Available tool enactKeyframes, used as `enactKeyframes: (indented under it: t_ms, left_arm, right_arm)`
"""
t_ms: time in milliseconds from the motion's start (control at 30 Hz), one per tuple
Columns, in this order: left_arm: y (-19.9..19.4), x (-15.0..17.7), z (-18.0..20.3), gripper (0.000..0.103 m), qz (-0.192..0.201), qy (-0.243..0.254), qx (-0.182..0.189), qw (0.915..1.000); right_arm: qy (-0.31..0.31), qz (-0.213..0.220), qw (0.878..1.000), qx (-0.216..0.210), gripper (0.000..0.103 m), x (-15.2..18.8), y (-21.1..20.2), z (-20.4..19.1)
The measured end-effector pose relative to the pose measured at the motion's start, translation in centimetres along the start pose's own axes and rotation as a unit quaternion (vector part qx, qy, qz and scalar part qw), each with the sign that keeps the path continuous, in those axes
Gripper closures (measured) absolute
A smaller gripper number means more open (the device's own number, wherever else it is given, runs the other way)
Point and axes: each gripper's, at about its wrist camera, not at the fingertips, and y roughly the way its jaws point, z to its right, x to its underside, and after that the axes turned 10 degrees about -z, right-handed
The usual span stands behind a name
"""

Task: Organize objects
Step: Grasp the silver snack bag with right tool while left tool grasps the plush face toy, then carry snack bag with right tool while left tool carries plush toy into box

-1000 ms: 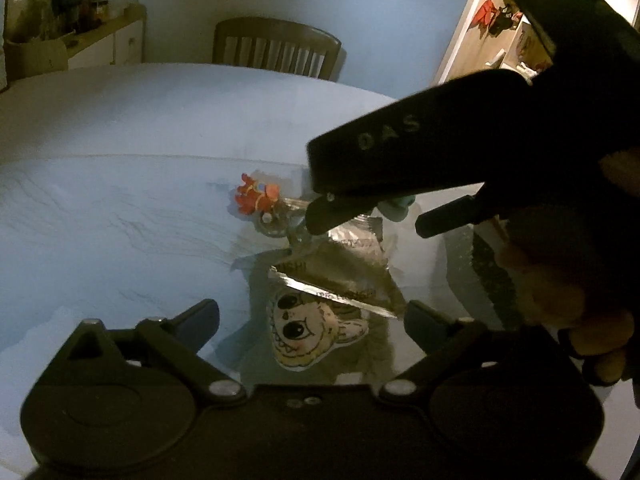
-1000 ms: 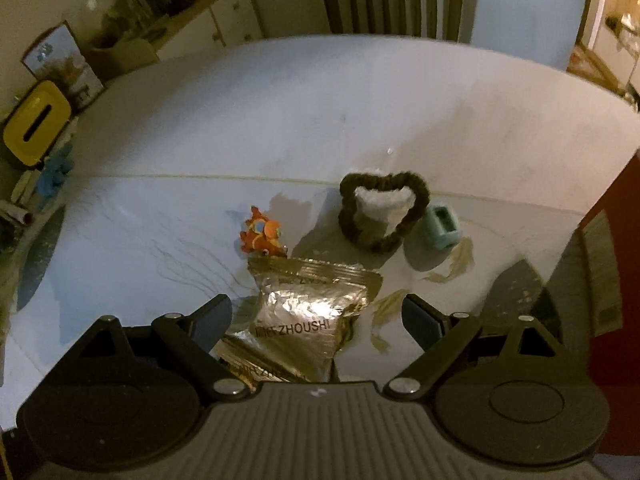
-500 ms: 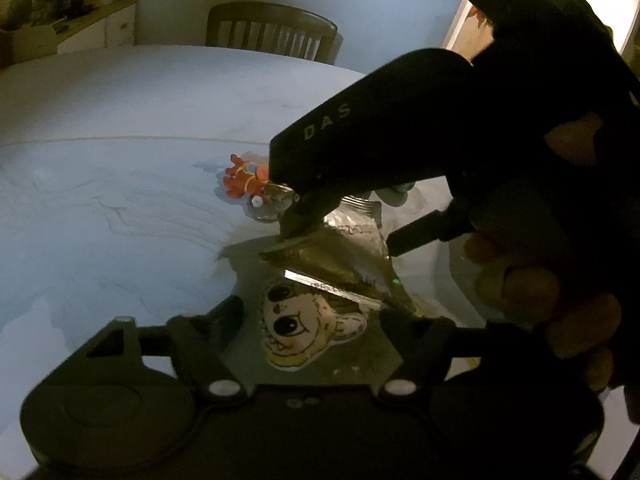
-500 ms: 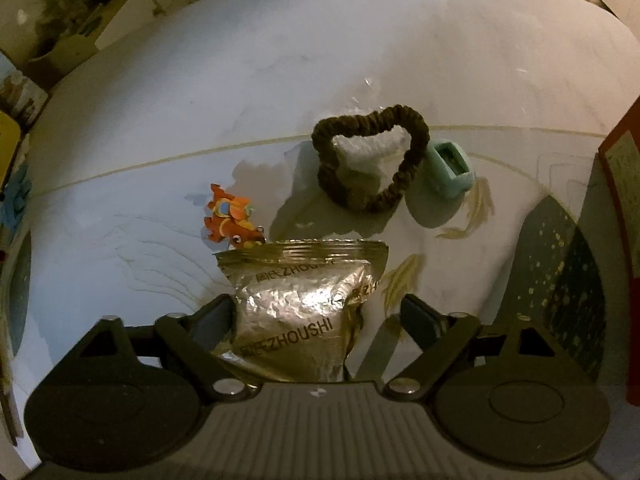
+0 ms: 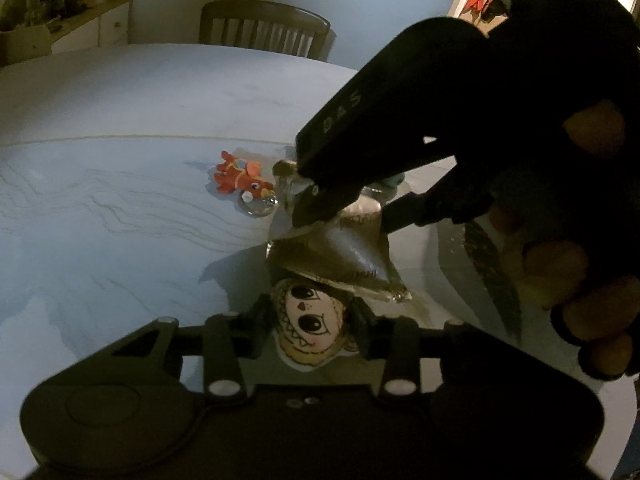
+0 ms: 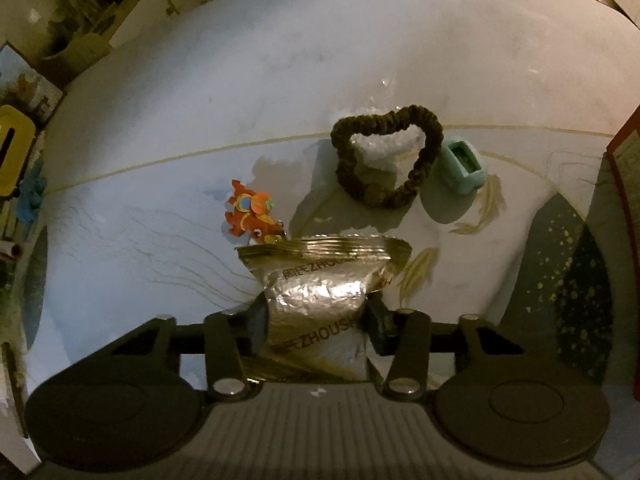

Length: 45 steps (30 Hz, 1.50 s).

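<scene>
Gold snack packet [image 6: 316, 304] sits squeezed between right gripper [image 6: 316, 316] fingers, jaws closing on it above table [image 6: 160, 140]. Left gripper [image 5: 308, 320] jaws closing around cartoon-face sticker [image 5: 310, 328], pads touching its edges.

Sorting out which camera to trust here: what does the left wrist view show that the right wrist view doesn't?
Only the left wrist view: the cartoon-face sticker between the closing left tongs, and the right tongs from outside. Only the right wrist view: the brown scrunchie and mint holder. Both: the gold snack packet and orange fish toy.
</scene>
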Motion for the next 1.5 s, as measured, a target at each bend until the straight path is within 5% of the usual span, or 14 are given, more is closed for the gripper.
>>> enactKeyframes:
  t_ms: [467, 1033, 1500]
  left_arm:
    - [-3.3, -1.2, 2.3, 0.064, 0.017, -0.009, 0.039, 0.9991]
    - [-7.6, -4.7, 10.4, 0.064, 0.054, 0.02, 0.055, 0.9969]
    - [-6.7, -7.1, 19.0, 0.064, 0.055, 0.049, 0.064, 0.9952]
  right_arm:
    - [0.011, 0.046, 0.999, -0.022, 0.059, 2.3, -5.7, 2.9]
    - [0.012, 0.109, 0.993, -0.036, 0.059, 4.5, -15.4, 9.0]
    - [0.018, 0.149, 0.988, -0.036, 0.059, 6.9, -20.3, 17.5]
